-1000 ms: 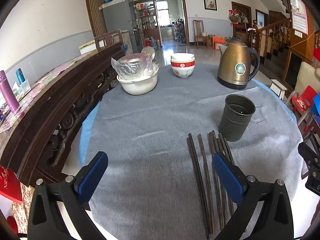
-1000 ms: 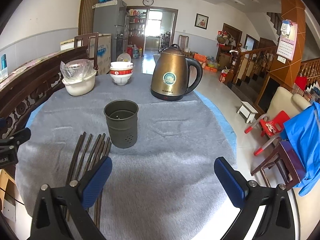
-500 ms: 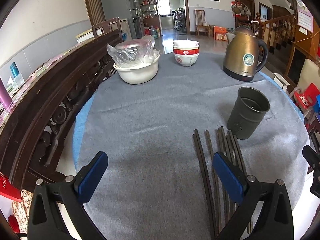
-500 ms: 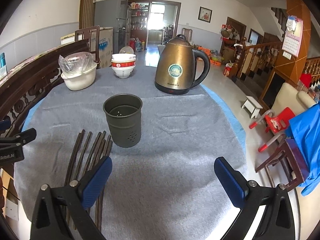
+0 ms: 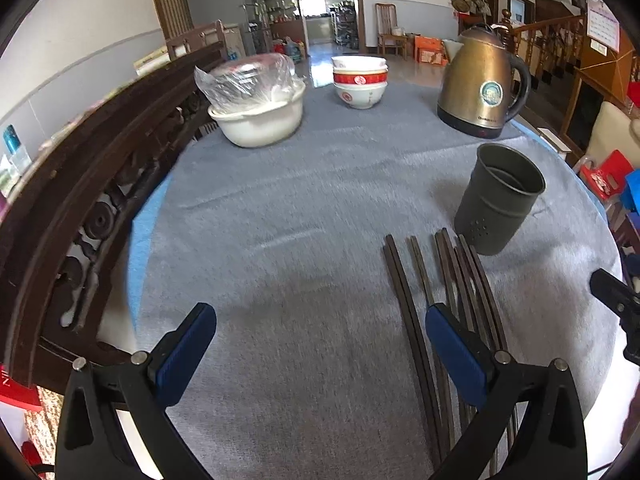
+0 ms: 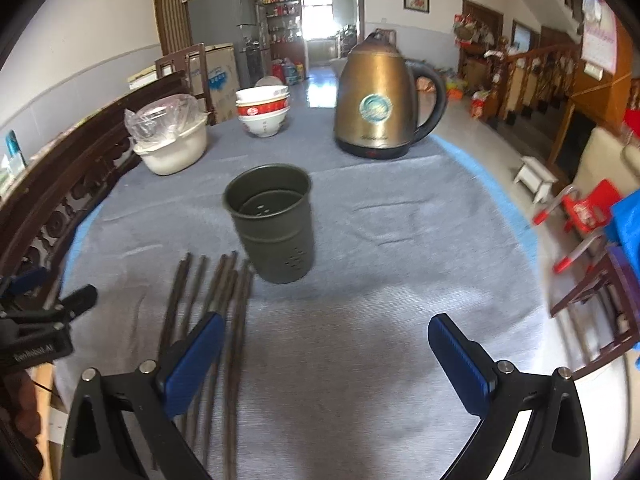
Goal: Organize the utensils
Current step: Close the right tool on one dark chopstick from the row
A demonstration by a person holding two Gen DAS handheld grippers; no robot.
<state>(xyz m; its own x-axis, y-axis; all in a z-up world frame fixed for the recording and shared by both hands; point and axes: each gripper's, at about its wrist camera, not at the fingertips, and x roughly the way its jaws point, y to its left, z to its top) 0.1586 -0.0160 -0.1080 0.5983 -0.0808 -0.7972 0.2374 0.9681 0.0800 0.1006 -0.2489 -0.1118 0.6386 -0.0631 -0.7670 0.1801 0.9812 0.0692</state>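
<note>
Several dark chopsticks [image 5: 444,292] lie side by side on the grey cloth, just in front of an empty dark metal holder cup [image 5: 500,198]. My left gripper [image 5: 320,344] is open above the cloth, its right finger over the chopsticks. In the right wrist view the chopsticks [image 6: 224,300] lie at lower left and the holder cup [image 6: 276,226] stands upright behind them. My right gripper [image 6: 326,354] is open, its left finger over the chopsticks, with nothing between the fingers.
A brass electric kettle [image 5: 480,84] stands behind the cup. A stack of red-and-white bowls [image 5: 360,80] and a white basin with a plastic-wrapped dish [image 5: 260,108] sit at the far side. A dark carved wooden chair back [image 5: 80,184] borders the table on the left.
Both grippers have moved forward and lower toward the table; the cup and chopsticks appear larger and nearer. Both grippers stay open.
</note>
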